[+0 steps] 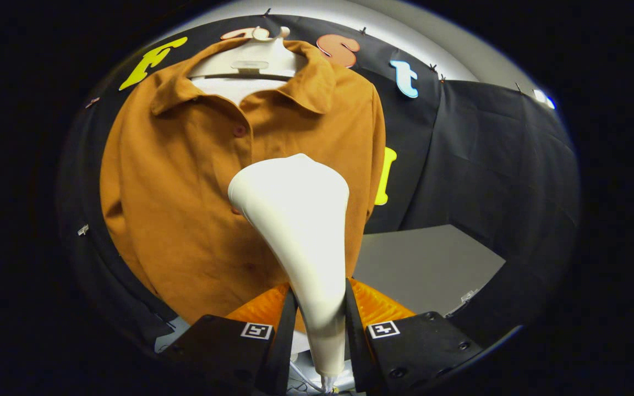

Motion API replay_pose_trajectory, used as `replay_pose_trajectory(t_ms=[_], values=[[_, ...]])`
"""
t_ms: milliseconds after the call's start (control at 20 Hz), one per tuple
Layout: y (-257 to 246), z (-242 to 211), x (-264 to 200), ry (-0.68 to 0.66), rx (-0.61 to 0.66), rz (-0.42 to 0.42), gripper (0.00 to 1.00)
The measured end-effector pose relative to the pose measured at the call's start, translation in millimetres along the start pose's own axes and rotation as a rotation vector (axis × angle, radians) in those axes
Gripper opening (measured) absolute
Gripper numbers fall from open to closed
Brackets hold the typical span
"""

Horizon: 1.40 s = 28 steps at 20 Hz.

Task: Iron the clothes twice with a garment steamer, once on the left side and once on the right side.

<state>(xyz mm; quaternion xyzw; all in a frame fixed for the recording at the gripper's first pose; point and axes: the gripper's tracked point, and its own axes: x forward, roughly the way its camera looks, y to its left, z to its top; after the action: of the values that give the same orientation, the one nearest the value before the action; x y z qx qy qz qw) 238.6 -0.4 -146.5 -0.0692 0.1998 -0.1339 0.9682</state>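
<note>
The gripper clamps the garment steamer by its handle; its head points far, at the orange shirt's right-of-centre front.

Shirt rust-orange, dark red buttons; steamer cream-white; hanger white; table grey

The steamer stands gripped in the claw, shirt on hanger behind it.

Hand-held gripper clamps white steamer against hanging brown shirt.
</note>
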Motion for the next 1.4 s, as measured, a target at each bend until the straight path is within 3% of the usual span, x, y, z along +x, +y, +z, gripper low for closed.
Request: replay_pose_trajectory(t_ms=[350,550,1150,1400], values=[[57,28,-16,-0.08,-0.005,0.073,0.48],[75,32,-16,-0.083,-0.007,0.067,0.48],[104,14,4,-0.015,-0.076,-0.087,0.48],[111,-3,9,0.02,-0.112,-0.115,0.48]])
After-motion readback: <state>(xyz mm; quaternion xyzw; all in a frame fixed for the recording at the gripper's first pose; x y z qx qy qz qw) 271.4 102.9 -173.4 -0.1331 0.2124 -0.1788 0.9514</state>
